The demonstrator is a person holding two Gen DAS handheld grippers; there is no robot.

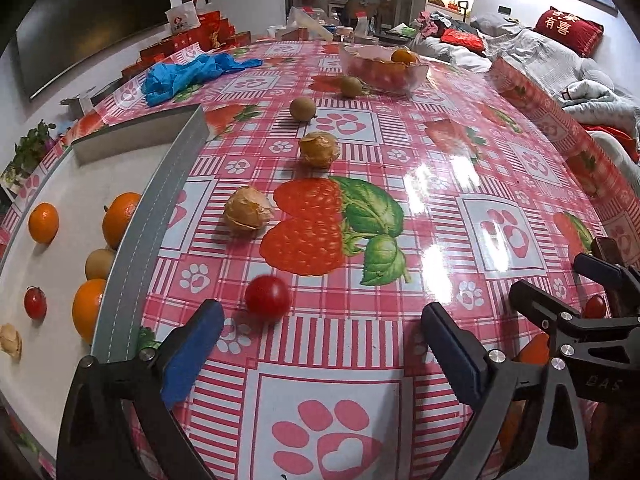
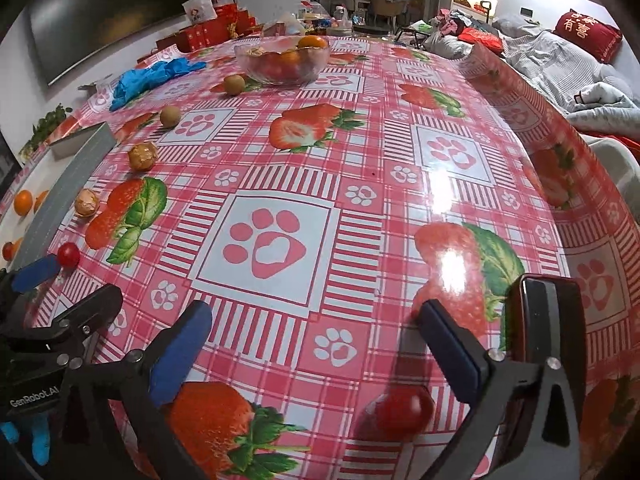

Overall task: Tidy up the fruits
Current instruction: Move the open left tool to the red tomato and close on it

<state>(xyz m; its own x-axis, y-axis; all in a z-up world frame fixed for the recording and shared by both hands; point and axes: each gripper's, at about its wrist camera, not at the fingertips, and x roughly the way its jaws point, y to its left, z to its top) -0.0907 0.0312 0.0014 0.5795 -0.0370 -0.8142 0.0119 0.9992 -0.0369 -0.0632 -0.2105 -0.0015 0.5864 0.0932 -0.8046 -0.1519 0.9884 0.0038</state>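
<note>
My left gripper [image 1: 320, 328] is open and empty above the table, with a cherry tomato [image 1: 267, 299] just ahead of its left finger. Beyond lie two husked physalis [image 1: 248, 216] [image 1: 319, 149] and two brown longans [image 1: 303, 109] [image 1: 351, 86]. A grey tray [image 1: 132, 280] at the left holds oranges [image 1: 43, 223], a longan, a tomato [image 1: 35, 303] and a physalis. My right gripper [image 2: 316, 332] is open and empty; a second cherry tomato [image 2: 404, 406] lies under it near its right finger. It also shows in the left wrist view [image 1: 595, 306].
A glass bowl [image 2: 282, 58] with fruits stands at the far side of the table, also in the left wrist view [image 1: 382, 68]. Blue gloves [image 1: 188, 74] lie at the far left. A dark phone-like object [image 2: 544, 320] stands by my right finger. A sofa with bedding is on the right.
</note>
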